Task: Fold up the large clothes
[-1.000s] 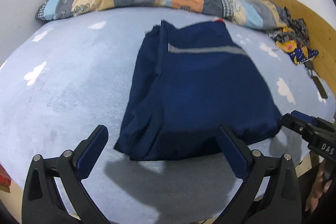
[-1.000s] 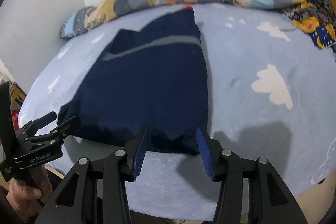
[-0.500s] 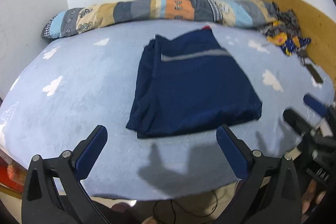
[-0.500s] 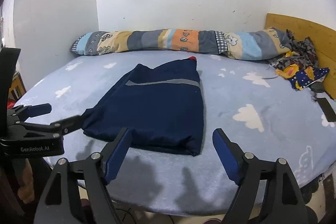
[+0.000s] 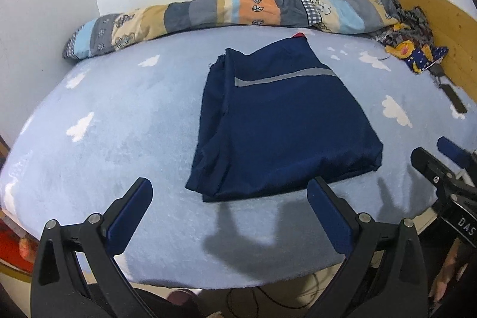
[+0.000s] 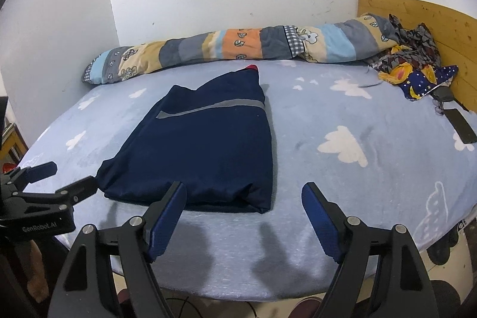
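A folded navy garment (image 5: 280, 121) with a grey stripe lies flat on the light blue bed (image 5: 119, 115); the right wrist view shows the garment (image 6: 202, 145) too. My left gripper (image 5: 229, 192) hovers open over the bed's near edge, just short of the garment's near hem, with nothing between its fingers. My right gripper (image 6: 243, 195) stands open in front of the garment's near right corner, holding nothing. Each gripper appears in the other's view: the right gripper (image 5: 438, 157) at the right edge, the left gripper (image 6: 56, 178) at the left edge.
A long patchwork bolster (image 6: 238, 45) lies along the far wall. A heap of patterned clothes (image 6: 414, 64) sits by the wooden headboard (image 6: 426, 17) at the far right, with a dark flat object (image 6: 460, 125) beside it. Cloud-print sheet surrounds the garment.
Both grippers have drawn back and up from the garment toward the bed's near edge. The right gripper's jaws widened and left the garment's near hem. The garment lies still.
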{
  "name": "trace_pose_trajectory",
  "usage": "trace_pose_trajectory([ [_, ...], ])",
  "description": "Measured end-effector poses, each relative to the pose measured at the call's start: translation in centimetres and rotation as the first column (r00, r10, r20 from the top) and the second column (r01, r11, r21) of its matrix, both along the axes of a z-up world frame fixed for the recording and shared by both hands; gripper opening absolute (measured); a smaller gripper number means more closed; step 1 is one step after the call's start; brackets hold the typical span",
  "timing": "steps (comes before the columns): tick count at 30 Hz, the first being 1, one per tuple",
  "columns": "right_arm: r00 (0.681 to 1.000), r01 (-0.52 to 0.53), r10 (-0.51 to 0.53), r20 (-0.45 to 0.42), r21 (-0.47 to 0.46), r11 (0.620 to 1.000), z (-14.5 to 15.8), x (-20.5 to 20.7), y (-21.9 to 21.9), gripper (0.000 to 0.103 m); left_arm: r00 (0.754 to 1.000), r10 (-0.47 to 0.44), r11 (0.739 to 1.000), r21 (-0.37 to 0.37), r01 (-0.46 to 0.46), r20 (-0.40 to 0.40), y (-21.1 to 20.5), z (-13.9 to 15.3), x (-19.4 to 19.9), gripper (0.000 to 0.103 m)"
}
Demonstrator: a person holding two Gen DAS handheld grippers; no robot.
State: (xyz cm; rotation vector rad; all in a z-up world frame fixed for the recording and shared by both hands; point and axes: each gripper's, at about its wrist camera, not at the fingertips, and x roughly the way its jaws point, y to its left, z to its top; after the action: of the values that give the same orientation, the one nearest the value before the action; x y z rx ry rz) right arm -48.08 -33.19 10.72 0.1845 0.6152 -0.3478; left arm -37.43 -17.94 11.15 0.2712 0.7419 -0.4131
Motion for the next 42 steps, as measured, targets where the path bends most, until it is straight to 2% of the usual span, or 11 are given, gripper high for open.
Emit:
trace_pose_trajectory([
  [6, 1.0, -0.017, 0.017, 0.001, -0.014, 1.0, 0.0, 0.2, 0.4, 0.082, 0.999, -0.001, 0.998, 0.055, -0.002, 0.047, -0.7, 0.2, -0.6, 0.103],
  [17, 0.999, -0.05, 0.05, 0.003, -0.064, 0.997, 0.3, 0.2, 1.4, 0.082, 0.997, 0.006, 0.995, 0.098, -0.014, 0.081, -0.9, 0.2, -1.0, 0.103],
  [42, 0.998, -0.062, 0.062, -0.013, -0.085, 0.994, 0.1, 0.4, 2.0, 0.082, 0.996, 0.01, 0.994, 0.107, -0.019, 0.086, -0.8, -0.1, -1.0, 0.103],
])
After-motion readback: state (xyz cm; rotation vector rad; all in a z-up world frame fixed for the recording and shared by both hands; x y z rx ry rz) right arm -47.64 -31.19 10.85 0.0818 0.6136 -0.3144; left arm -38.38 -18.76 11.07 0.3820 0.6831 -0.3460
